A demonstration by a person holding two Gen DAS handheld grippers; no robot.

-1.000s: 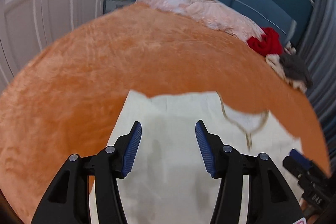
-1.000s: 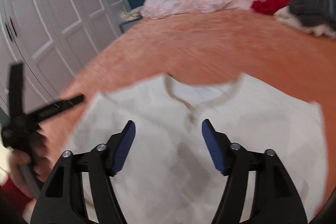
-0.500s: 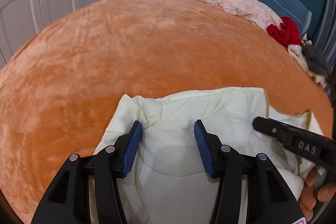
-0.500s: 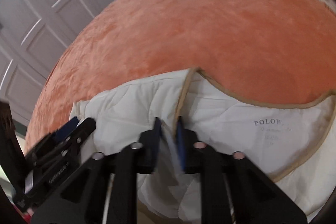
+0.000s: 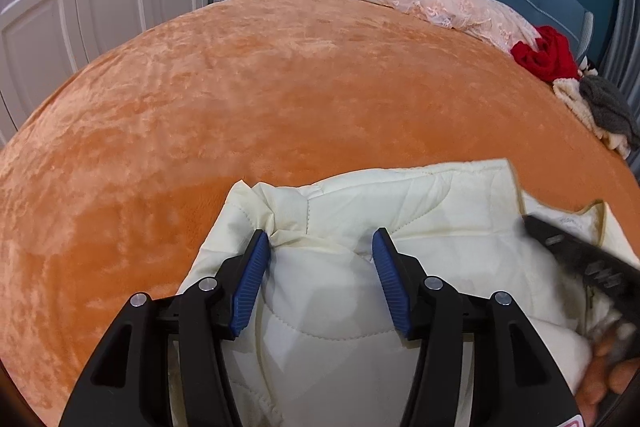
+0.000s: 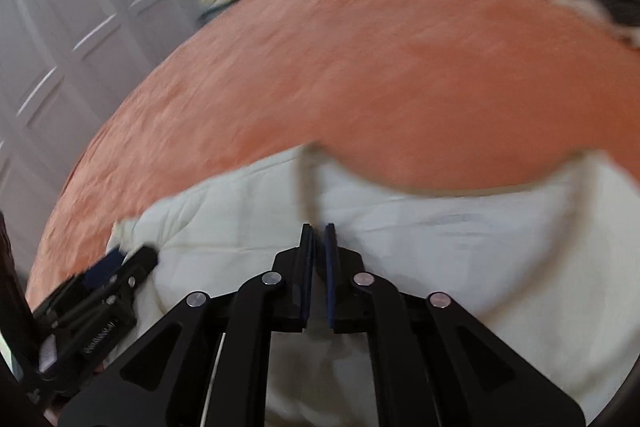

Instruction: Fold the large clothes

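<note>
Cream quilted garment (image 5: 400,211) lies bunched at the near edge of the orange bed (image 5: 280,87); left tongs (image 5: 320,259) stand wide, straddling a puckered fold directly ahead, while right tongs (image 6: 318,259), nearly closed, seemingly pinch its tan-trimmed edge, nearer the neckline

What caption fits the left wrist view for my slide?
Open left gripper poised over cream quilted jacket on orange blanket.

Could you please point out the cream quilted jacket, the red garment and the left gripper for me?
cream quilted jacket (image 5: 432,203): left wrist view, on its folded upper panel.
red garment (image 5: 546,53): left wrist view, on the middle of the crumpled heap.
left gripper (image 5: 320,251): left wrist view, midway between its open blue-padded fingertips.
</note>
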